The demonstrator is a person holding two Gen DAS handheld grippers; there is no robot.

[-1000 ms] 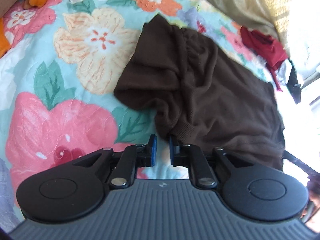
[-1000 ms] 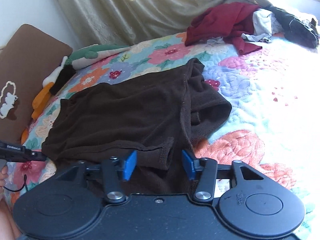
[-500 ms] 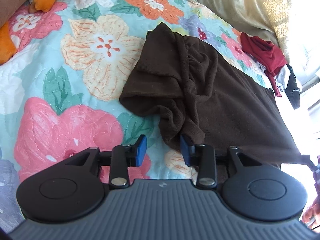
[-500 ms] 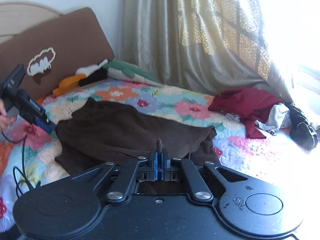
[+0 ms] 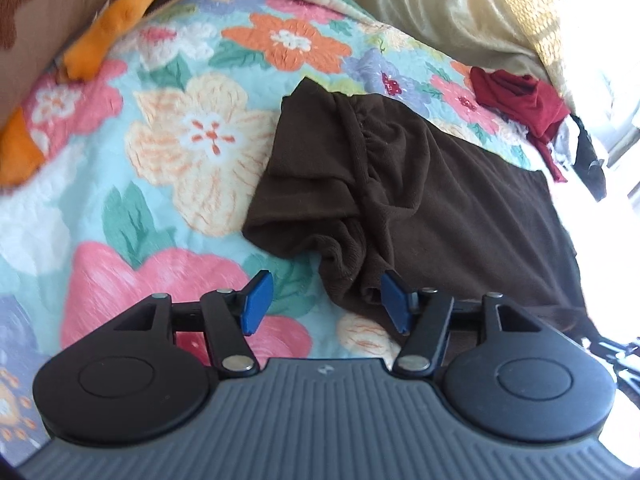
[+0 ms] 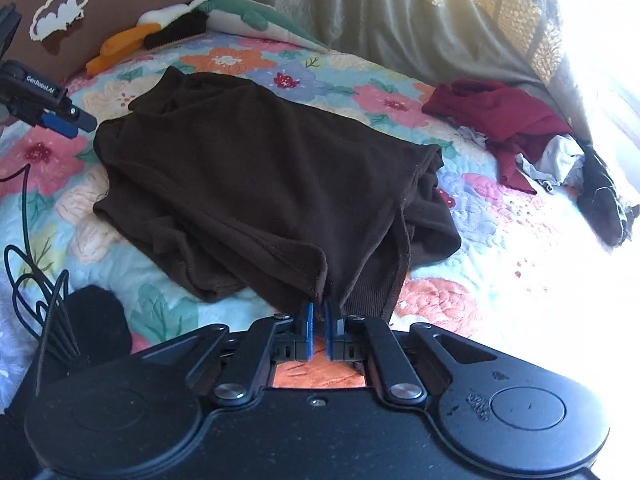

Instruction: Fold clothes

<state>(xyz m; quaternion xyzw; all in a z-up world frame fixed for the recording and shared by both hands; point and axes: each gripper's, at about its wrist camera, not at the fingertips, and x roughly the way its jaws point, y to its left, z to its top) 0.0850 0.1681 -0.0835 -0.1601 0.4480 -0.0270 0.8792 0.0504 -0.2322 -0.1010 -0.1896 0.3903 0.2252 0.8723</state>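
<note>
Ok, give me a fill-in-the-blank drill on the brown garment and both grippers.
1. The right gripper is shut on the hem of the ____ garment.
2. The left gripper is ____, gripping nothing.
3. The garment lies on a ____-patterned quilt.
4. A heap of ____ clothing lies near the curtain.

Missing: brown; open; flower; red
</note>
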